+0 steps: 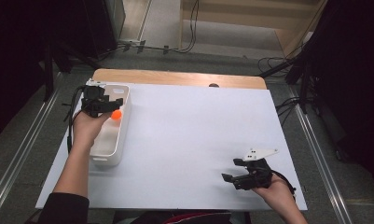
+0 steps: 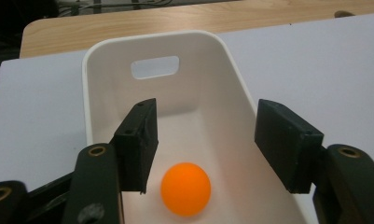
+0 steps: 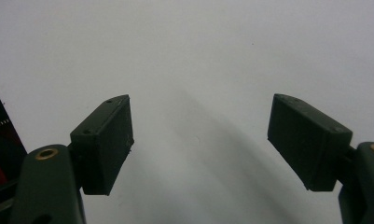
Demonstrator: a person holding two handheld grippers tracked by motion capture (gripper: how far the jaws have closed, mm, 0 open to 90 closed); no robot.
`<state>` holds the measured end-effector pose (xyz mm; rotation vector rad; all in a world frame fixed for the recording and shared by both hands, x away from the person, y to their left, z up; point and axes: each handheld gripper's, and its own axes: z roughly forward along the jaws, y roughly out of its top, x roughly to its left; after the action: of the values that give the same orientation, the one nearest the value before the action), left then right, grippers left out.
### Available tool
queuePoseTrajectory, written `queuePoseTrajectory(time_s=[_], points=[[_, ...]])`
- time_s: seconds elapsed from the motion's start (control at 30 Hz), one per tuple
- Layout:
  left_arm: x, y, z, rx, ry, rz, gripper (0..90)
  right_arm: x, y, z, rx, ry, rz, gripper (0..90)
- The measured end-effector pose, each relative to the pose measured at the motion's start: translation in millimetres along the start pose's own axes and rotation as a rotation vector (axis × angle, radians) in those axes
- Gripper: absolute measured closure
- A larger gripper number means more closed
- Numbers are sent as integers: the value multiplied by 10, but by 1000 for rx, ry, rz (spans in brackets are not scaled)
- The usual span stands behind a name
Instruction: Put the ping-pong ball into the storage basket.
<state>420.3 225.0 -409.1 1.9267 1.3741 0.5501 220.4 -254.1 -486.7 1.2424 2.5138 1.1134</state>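
A: Orange ball down in the white bin, on the floor near the close end, lying free between the left gripper fingers but touched by neither. Fingers apart, a clear gap on each side.

B: Same from above: ball inside the bin at the left edge of the table, left gripper hanging just over it.

A: And the risk from here?

B: Likely a roll. Round, light, probably bouncy; could run along the smooth floor. Also a clip on withdrawal: a finger brushing the ball or catching the bin wall, nudging the bin toward the table edge just beside it.

A: Heading of the ball?

B: None to speak of. A sphere, no long axis, no front. Bin's long axis away from the person, handle slot at the far end.

A: Right gripper?

B: Well apart, low over bare white table near the front right, fingers spread wide, nothing between.
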Motion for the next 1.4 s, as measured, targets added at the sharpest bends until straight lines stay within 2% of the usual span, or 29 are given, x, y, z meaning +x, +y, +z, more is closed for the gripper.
queuePoseTrajectory(time_s=[0.27, 0.33, 0.4, 0.47, 0.7, 0.8, 0.9, 0.97, 1.4], points=[[0, 41, -65, -15, -10, 7, 330, 2, 0, 2, 2, -1, -1, 207], [-5, 52, -73, -14, -9, 4, 263, 1, 0, 1, 1, -2, 0, 207], [-10, 63, -94, -21, -8, 6, 261, 1, 0, 1, 2, -2, -1, 207], [-21, 79, -106, -17, -13, 3, 206, 5, 0, 1, 4, 0, 2, 207], [-55, 101, -139, -20, -25, 18, 195, -2, 1, -1, 2, -2, -4, 207], [-75, 122, -160, -21, -57, 19, 166, 0, 1, 1, 2, -2, -1, 207], [-91, 135, -171, -25, -68, 19, 166, -2, -1, 1, 2, -1, -1, 207], [-134, 154, -185, -19, -73, 36, 166, -5, -2, -1, 3, -1, -1, 207], [-310, 216, -225, -25, -155, 53, 166, -5, -14, -14, 0, -2, -5, 207]])
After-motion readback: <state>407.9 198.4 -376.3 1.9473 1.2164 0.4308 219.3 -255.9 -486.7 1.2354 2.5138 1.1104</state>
